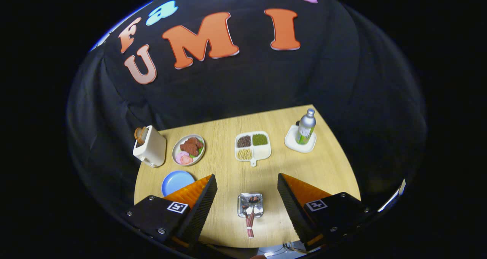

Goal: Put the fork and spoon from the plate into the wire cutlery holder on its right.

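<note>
The gripper [247, 192] is being held high above the wooden table [228, 164], its fingers spread wide and nothing being gripped. The small silver plate [250, 204] is being framed between the two fingers, and the fork and spoon [250, 219] are being shown lying on that plate, heads on it and red-striped handles trailing off its near edge, so that their long axis is running along the fingers' own direction. A downward approach onto the plate is judged to be required.
</note>
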`<state>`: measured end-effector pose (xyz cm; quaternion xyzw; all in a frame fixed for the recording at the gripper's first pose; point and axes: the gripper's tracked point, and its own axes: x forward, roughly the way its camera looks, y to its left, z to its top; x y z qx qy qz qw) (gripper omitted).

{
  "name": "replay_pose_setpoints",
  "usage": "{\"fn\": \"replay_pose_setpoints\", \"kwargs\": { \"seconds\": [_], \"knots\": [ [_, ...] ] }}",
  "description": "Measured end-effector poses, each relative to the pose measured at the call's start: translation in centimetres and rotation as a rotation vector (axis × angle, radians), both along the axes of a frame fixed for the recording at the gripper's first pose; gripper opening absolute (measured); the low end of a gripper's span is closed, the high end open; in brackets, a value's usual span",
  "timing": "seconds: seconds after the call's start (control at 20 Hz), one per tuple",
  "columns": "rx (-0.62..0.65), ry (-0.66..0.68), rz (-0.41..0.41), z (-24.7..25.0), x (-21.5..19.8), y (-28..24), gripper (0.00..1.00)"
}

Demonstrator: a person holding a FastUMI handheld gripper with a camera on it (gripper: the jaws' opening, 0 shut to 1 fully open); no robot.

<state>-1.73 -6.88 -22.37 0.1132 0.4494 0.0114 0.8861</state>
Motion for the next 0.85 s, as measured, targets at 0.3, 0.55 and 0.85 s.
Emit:
{"fn": "replay_pose_setpoints", "kwargs": {
  "seconds": [0.3,0.55,0.85],
  "knots": [
    [-0.103,-0.399,-0.057,7.8,3.5,-2.0,0.97],
    [-0.218,-0.654,-0.072,14.0,4.9,-3.2,0.98],
    [-0.302,-0.827,-0.129,17.8,5.3,-3.9,0.98]
  ]
}}
